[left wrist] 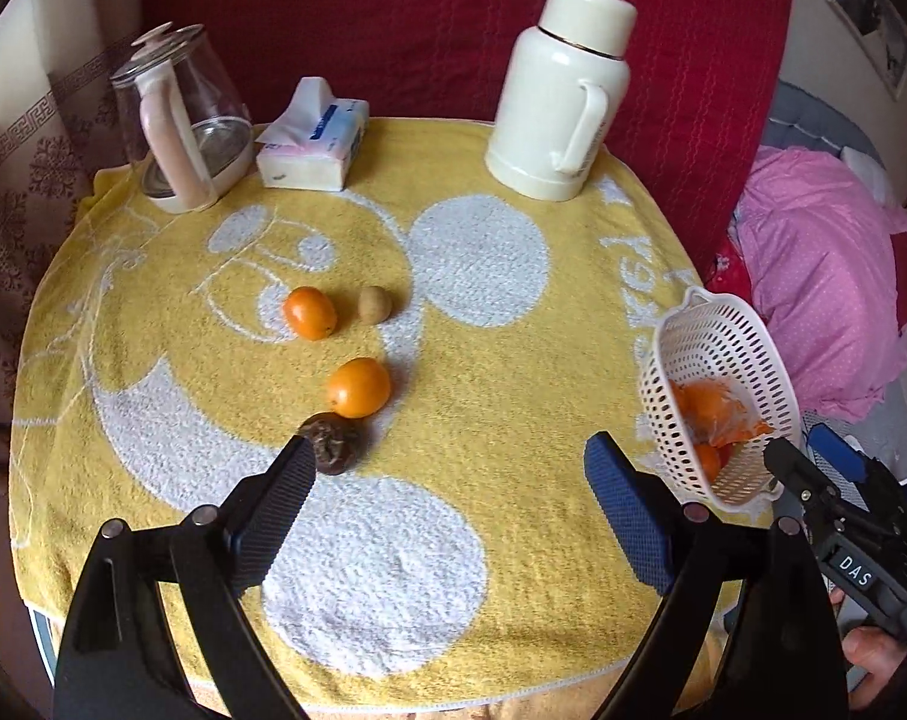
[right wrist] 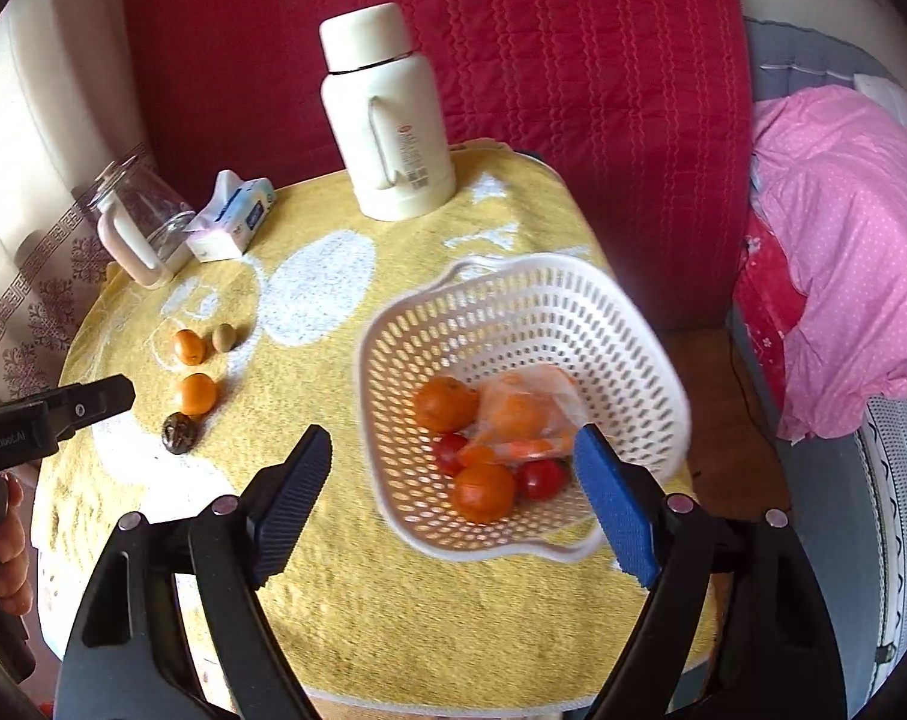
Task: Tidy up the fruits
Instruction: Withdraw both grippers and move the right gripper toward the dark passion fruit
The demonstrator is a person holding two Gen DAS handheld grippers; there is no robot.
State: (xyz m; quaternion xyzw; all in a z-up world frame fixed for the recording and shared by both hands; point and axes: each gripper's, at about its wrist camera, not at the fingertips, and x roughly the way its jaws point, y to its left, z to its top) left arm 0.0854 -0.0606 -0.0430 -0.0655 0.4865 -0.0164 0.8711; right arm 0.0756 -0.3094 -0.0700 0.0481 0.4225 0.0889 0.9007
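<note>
White basket (right wrist: 513,312) near towel edge | both fingers released | basket perhaps tilted

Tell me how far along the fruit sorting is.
Partly done: the white basket already holds oranges and small red fruits. Both the left gripper and right gripper are open and empty. Two oranges, a brown fruit and a dark fruit remain on the towel.

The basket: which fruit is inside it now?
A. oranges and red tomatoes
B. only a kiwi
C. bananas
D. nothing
A: the right wrist view shows oranges and small red tomatoes in the white basket, beside a plastic bag.
</note>
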